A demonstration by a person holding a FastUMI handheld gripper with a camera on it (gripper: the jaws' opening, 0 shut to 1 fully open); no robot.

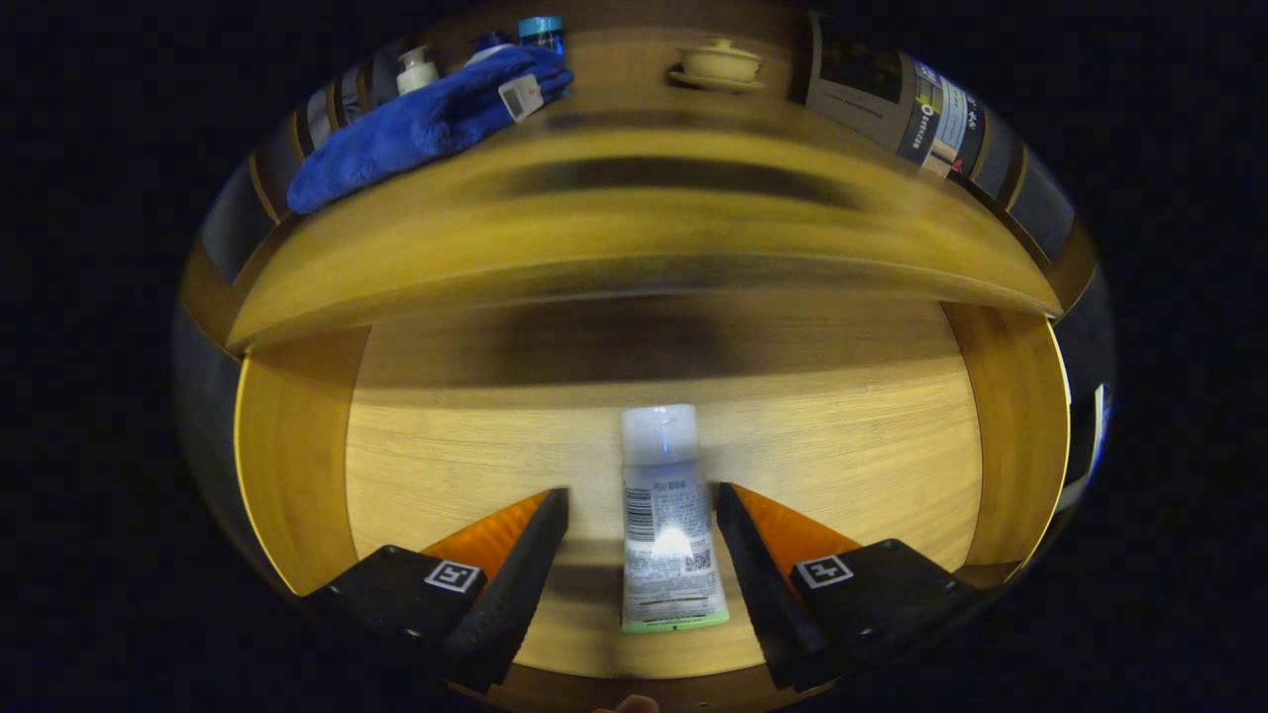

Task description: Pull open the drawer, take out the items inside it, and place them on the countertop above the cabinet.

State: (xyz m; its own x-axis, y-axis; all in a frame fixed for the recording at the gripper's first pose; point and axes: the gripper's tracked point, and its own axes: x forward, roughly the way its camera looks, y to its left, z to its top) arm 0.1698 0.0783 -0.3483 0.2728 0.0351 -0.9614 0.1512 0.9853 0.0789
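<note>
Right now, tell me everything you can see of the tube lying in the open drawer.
The tube is a white squeeze tube with a frosted cap pointing away toward the drawer's back and a flat crimped end, edged green, nearest the camera. Its upper face carries fine print and a barcode, with a glare spot. It lies flat on the wooden drawer floor, lengthwise between the fingers of the open gripper. A gap shows on each side, so neither finger touches it.
</note>
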